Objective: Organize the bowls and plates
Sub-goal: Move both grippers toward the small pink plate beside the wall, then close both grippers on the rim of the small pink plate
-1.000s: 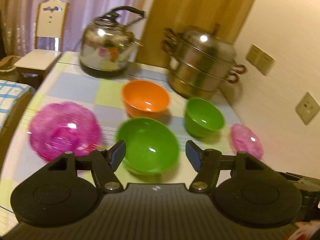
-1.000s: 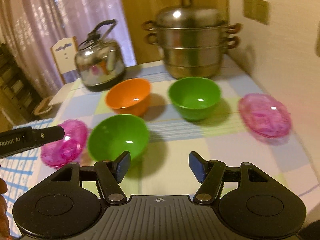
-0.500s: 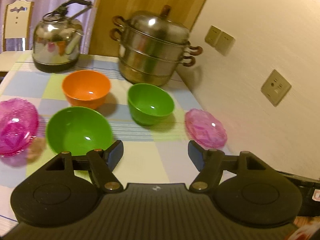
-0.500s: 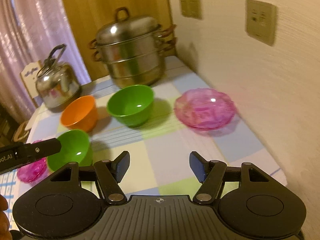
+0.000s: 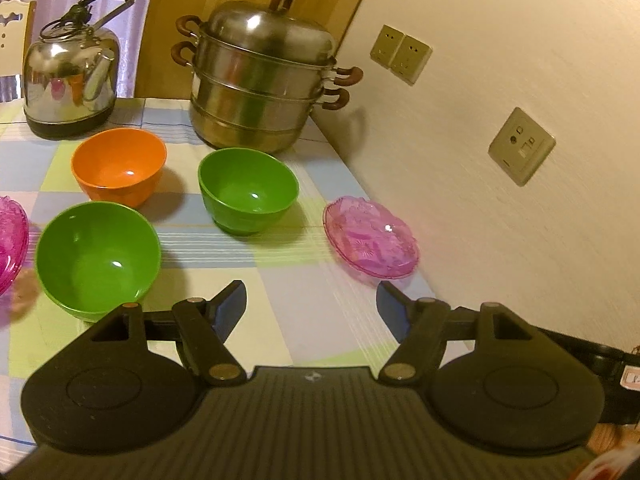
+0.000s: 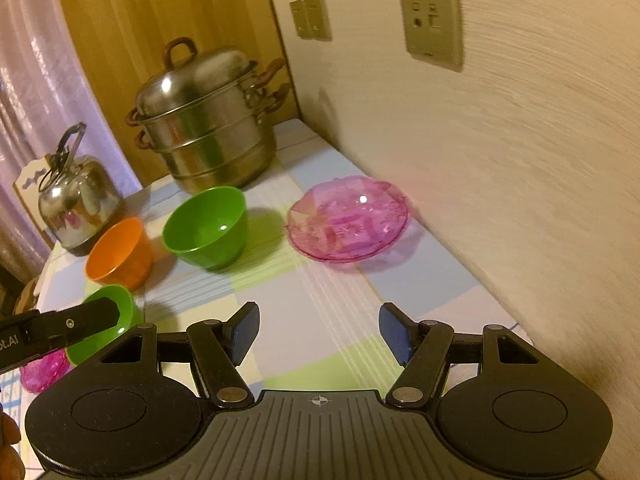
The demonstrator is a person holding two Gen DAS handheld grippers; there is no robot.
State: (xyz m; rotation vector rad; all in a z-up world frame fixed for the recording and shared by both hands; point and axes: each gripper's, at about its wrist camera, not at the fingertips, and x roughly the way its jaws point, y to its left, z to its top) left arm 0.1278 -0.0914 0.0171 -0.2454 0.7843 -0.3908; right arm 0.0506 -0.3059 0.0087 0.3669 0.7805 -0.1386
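Count on the table [image 5: 332, 292]: three bowls, two pink plates.
- green bowl, near [image 5: 98, 254], front left, upright, empty.
- green bowl, far [image 5: 248, 190], mid-table, upright, empty.
- orange bowl [image 5: 119, 166], behind the near green one, just left of the far green one, upright, empty.
- pink plate, right [image 5: 371, 237], clear plastic, beside the wall, apart from the bowls.
- pink plate, left [image 5: 10, 240], cut off by the frame edge, just left of the near green bowl.

All five are separate, nothing stacked.

left gripper [image 5: 310, 304]: jaws roughly half apart, nothing between them, above bare checked tablecloth between the near green bowl and the right plate.
right gripper [image 6: 318, 328]: same, jaws about half apart and empty, over open cloth with the right plate ahead of it.

Around: steel steamer pot [image 5: 260, 84], two tiers with lid, at the back just behind the far green bowl; kettle [image 5: 70, 76] at back left behind the orange bowl. Wall with sockets [image 5: 522, 146] runs along the right edge. Chair [image 5: 12, 36] and curtain behind the kettle.

Right wrist view: the left gripper's finger crosses in front of the near green bowl.
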